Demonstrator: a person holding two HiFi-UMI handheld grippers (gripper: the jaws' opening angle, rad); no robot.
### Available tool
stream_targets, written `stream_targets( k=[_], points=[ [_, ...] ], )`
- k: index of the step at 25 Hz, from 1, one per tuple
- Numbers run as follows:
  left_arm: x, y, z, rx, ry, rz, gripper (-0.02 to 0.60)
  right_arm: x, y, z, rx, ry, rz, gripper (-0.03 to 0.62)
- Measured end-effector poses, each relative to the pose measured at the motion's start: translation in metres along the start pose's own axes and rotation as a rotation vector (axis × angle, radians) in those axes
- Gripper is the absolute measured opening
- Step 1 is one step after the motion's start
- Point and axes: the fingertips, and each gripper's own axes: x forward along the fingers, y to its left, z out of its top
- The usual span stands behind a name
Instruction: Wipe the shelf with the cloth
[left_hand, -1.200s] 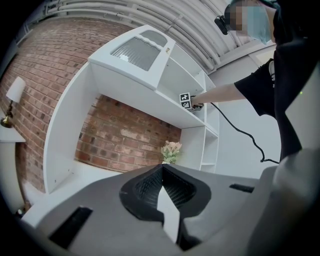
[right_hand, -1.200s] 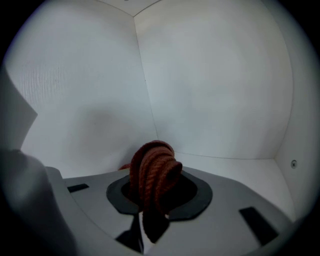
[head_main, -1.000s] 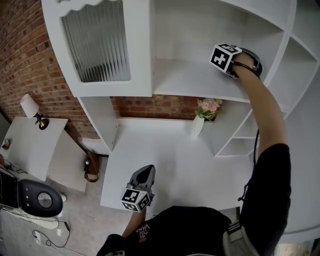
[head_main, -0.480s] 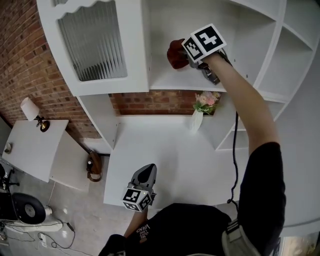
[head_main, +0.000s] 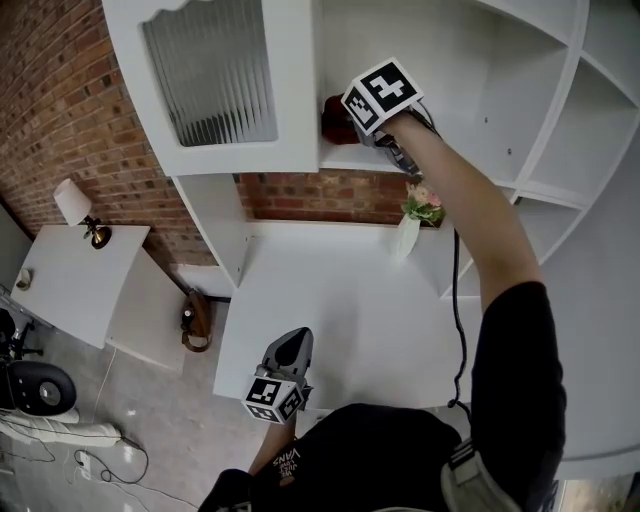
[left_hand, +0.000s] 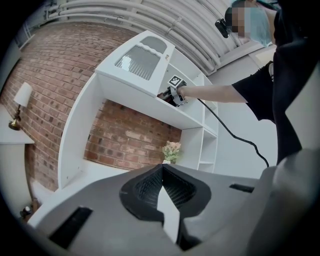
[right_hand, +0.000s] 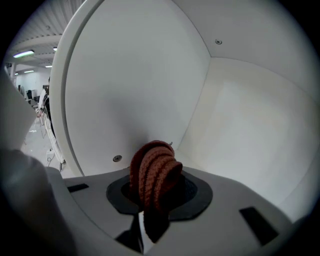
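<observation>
Head view: right gripper (head_main: 352, 122) raised to the white shelf (head_main: 345, 158), clenched on a dark reddish-brown cloth (head_main: 335, 117) bunched just ahead of its tips. Left gripper (head_main: 290, 348) low, over the white surface (head_main: 340, 300).

Left gripper view: clenched shut, nothing between.

Right gripper view: cloth knitted and ribbed, folded into thick loops, pinched upright, with a darker end hanging below the grip.

A white vase of pink flowers (head_main: 406, 238) stands at the back of the white table (head_main: 320, 320), against the brick wall (head_main: 310, 196). A small lamp (head_main: 76, 207) sits on a side table (head_main: 70, 290). A brown bag (head_main: 193, 320) lies on the floor (head_main: 160, 440).
</observation>
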Motion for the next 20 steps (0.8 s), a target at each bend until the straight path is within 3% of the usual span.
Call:
stream_targets(
  k=[10, 20],
  points=[
    [0.015, -0.012, -0.004, 0.001, 0.016, -0.060, 0.008, -0.026, -0.056, -0.042, -0.049, 0.112, -0.128, 0.100],
    [0.047, -0.034, -0.009, 0.002, 0.043, -0.176, 0.008, -0.083, -0.139, -0.112, -0.160, 0.345, -0.365, 0.100]
  ],
)
